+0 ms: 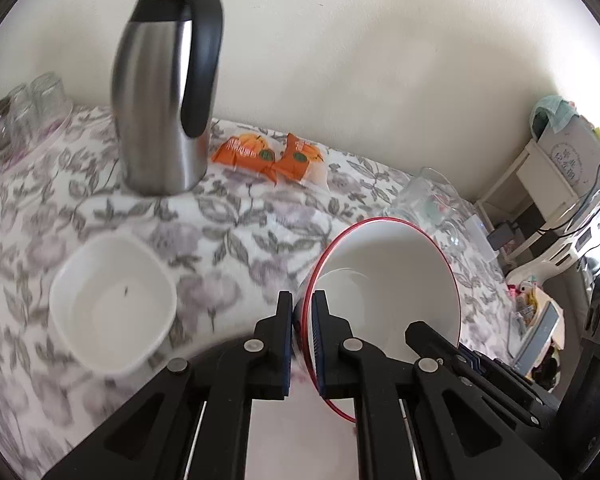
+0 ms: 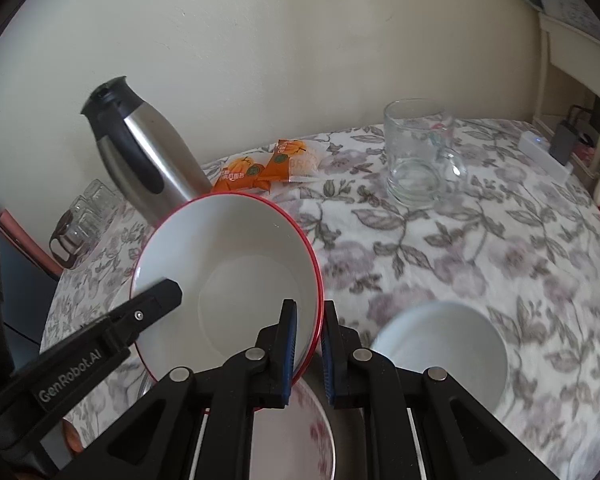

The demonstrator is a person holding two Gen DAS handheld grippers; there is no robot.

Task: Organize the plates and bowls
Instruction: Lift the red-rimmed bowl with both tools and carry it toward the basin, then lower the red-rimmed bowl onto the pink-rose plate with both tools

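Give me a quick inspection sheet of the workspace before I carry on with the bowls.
Surface: floral tablecloth.
Job's things: red-rimmed bowl held tilted off the cloth; square white bowl; round white bowl.
Clutter: steel jug, orange snack packets, glass mug, small glasses.
Grippers: left gripper and right gripper each clamp the bowl's rim.
Cables: wires by the shelf.
Surroundings: plain wall.

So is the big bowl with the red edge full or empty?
Empty. The red-rimmed bowl shows only bare white inside, held up off the tablecloth by the left claw and right claw on its rim.
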